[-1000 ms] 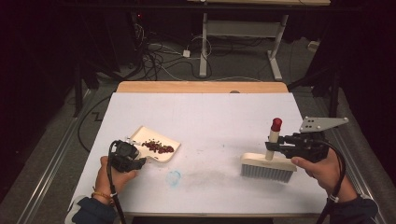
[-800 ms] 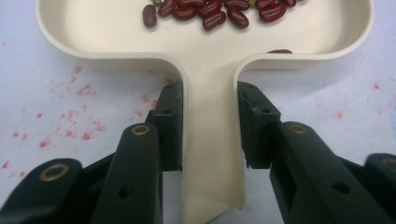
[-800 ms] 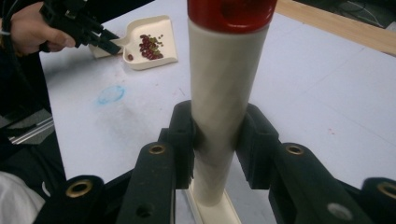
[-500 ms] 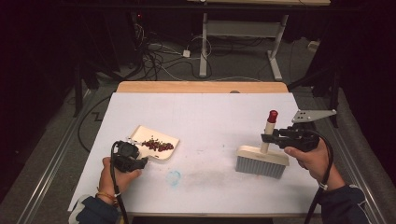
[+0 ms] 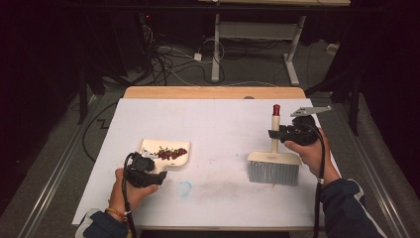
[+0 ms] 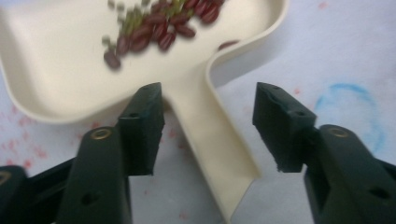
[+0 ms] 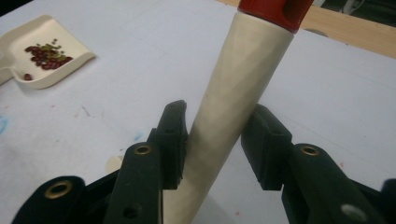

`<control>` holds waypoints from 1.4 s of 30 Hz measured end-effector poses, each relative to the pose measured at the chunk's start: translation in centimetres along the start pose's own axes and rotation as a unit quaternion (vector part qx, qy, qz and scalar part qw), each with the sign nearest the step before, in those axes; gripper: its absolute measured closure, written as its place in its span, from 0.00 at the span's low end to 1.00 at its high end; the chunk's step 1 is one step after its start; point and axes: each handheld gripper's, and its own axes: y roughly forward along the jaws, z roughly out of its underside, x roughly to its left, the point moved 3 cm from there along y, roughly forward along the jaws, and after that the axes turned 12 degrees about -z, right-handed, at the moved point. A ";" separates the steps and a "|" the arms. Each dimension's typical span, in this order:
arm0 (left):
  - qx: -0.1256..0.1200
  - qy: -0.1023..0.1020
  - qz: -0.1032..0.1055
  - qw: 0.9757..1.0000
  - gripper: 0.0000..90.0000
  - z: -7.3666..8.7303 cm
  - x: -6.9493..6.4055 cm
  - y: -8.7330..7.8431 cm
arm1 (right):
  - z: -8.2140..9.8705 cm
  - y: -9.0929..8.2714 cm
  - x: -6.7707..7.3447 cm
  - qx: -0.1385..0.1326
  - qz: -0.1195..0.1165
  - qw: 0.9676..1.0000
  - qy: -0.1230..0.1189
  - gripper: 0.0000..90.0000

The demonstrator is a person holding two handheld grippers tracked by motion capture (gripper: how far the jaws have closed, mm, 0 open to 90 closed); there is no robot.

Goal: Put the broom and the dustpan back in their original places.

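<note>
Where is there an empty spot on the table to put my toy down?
The widest bare patch of the table is the far part, beyond the dustpan and brush. The middle strip between those two is free as well. It is crowded at the left gripper and the right gripper.

From my remote seat, the white counter (image 5: 218, 129) is evenly lit from overhead while everything beyond it sinks into near black. Shadows on it are short and soft. In the left gripper view, the beans (image 6: 159, 28) above the black fingers (image 6: 142, 126) are blurred; the high view is grainy.
</note>
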 end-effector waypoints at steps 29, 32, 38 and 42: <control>-0.177 0.123 -0.048 0.975 0.22 2.0 -2.5 -2.6 | 0.3 4.5 -1.6 -0.022 0.106 0.994 -0.006 0.54; -0.175 0.128 -0.043 0.975 0.22 2.1 -2.8 -2.4 | 0.1 4.2 -1.1 -0.038 0.104 0.994 -0.017 0.52; -0.169 0.126 -0.040 0.977 0.21 2.2 -2.9 -2.2 | -0.7 3.2 0.7 -0.074 0.097 0.991 -0.060 0.44; -0.170 0.119 -0.037 0.978 0.21 2.1 -2.8 -2.1 | -1.2 2.3 1.9 -0.091 0.097 0.988 -0.082 0.40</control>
